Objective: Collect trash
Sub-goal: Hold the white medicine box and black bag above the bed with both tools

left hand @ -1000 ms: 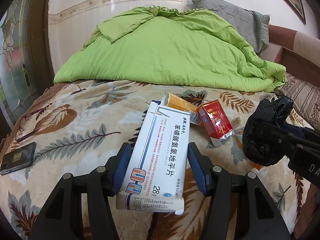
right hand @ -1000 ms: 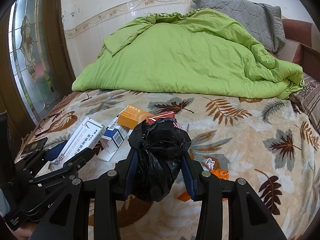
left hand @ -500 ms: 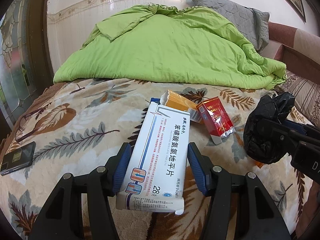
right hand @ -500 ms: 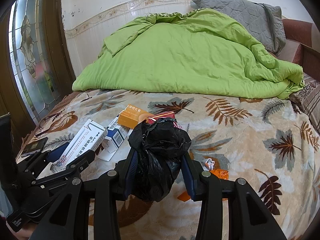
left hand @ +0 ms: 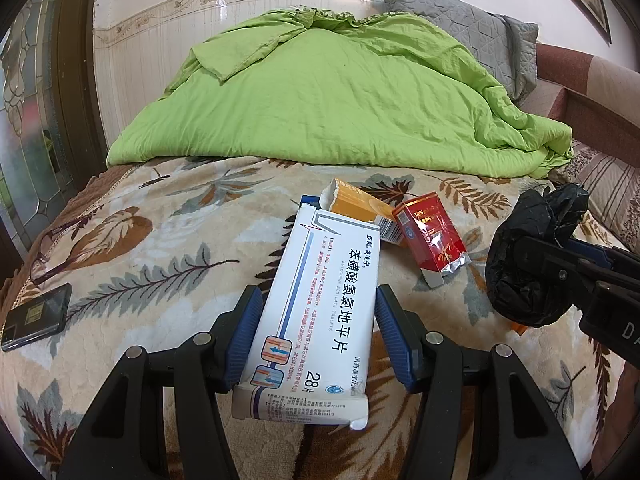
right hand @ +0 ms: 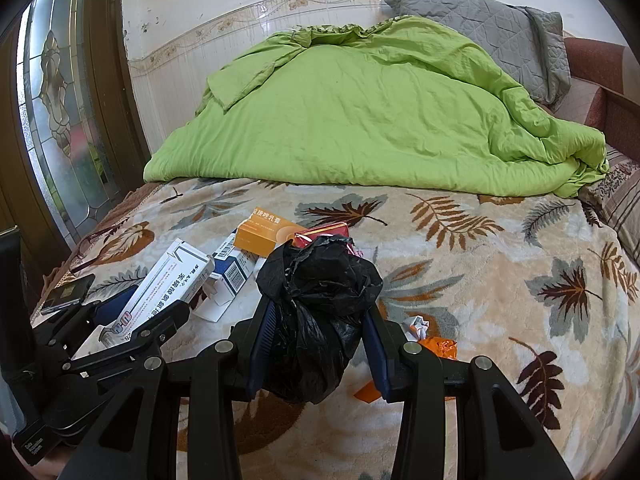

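Note:
My left gripper (left hand: 318,326) is shut on a long white medicine box (left hand: 320,300) and holds it just above the leaf-patterned blanket; the box also shows in the right wrist view (right hand: 168,286). My right gripper (right hand: 318,332) is shut on a crumpled black plastic bag (right hand: 320,300), seen at the right of the left wrist view (left hand: 528,256). Beyond the white box lie an orange box (left hand: 360,208), a red cigarette pack (left hand: 432,236) and a blue-and-white box (right hand: 234,268). A white paper ball (right hand: 416,326) and an orange wrapper (right hand: 438,348) lie right of the bag.
A green duvet (left hand: 340,104) and grey pillow (left hand: 472,40) cover the far half of the bed. A black phone (left hand: 36,316) and glasses (left hand: 60,248) lie near the left edge. A stained-glass door (right hand: 60,120) stands left. A striped cushion (left hand: 612,184) lies right.
The left gripper has lifted a little with the white box still in it. The right gripper and its bag have hardly moved.

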Demonstrator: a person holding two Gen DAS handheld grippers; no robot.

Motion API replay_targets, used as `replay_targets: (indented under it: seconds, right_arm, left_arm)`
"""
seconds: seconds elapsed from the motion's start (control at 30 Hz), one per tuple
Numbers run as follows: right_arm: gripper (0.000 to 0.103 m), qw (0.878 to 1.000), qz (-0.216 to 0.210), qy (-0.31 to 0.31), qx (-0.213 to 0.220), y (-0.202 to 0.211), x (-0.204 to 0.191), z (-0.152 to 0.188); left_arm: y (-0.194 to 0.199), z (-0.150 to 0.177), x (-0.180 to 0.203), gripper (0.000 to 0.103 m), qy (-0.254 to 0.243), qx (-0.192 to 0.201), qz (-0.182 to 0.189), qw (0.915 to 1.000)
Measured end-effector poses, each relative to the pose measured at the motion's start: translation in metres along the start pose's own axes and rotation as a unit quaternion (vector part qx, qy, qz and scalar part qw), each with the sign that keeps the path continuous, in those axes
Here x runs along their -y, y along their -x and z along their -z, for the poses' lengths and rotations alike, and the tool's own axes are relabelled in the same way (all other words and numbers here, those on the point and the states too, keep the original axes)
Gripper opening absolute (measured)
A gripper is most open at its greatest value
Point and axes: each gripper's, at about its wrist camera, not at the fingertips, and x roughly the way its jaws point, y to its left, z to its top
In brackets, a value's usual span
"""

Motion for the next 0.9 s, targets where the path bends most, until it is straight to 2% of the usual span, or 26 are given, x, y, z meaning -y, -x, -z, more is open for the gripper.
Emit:
replay_targets:
  seconds: [0.9]
  right_arm:
    - [0.045,1.000,0.000,0.001,0.000,0.0002,0.0012,-0.0002]
  left_arm:
    - [0.0002,0.0015,0.0024,0.057,-0.001,0.002,0.000,1.0000]
